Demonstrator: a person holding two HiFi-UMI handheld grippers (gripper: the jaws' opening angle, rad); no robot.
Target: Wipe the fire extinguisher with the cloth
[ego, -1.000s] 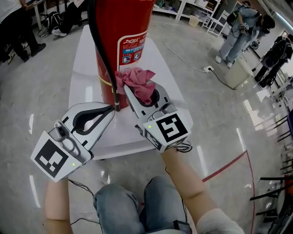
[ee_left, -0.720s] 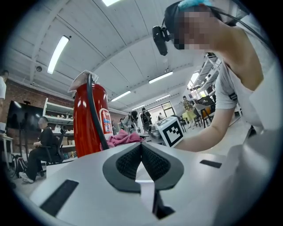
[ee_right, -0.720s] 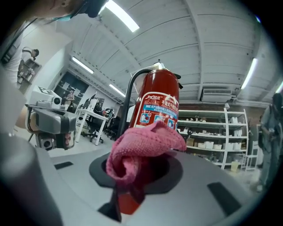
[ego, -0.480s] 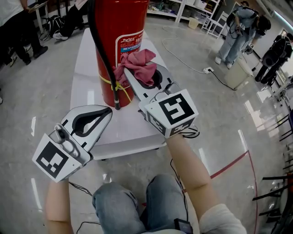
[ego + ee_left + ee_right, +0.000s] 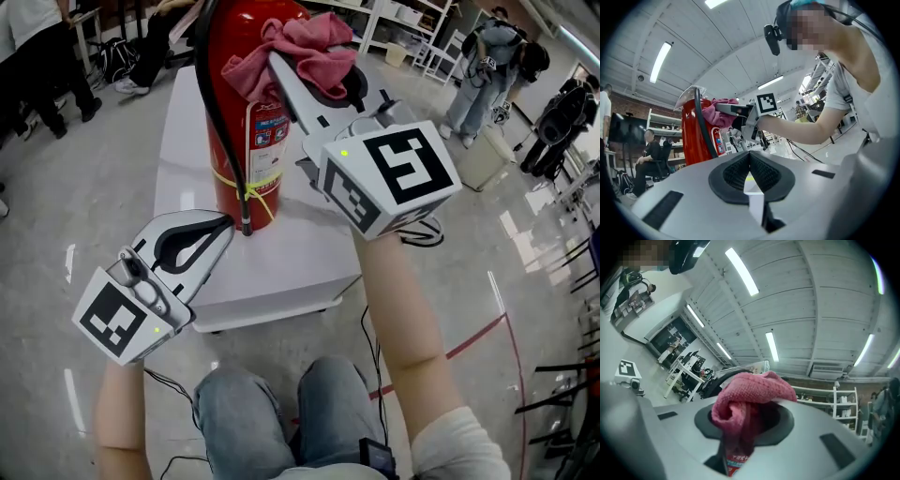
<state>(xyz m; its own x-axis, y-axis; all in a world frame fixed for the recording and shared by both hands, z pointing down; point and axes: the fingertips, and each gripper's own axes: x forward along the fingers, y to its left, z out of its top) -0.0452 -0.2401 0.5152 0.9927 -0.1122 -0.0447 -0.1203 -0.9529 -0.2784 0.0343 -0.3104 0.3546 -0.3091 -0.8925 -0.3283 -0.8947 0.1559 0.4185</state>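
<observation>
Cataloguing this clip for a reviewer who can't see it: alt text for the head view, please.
The right gripper, shut on a crumpled pink cloth, holds it against the upper part of a tall red fire extinguisher on a white table. The left gripper, jaws together and empty, sits low beside the extinguisher's black hose.

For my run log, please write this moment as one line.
step: wipe | right claw: shut on pink cloth, against upper fire extinguisher | left claw: shut, empty, low beside black hose
</observation>
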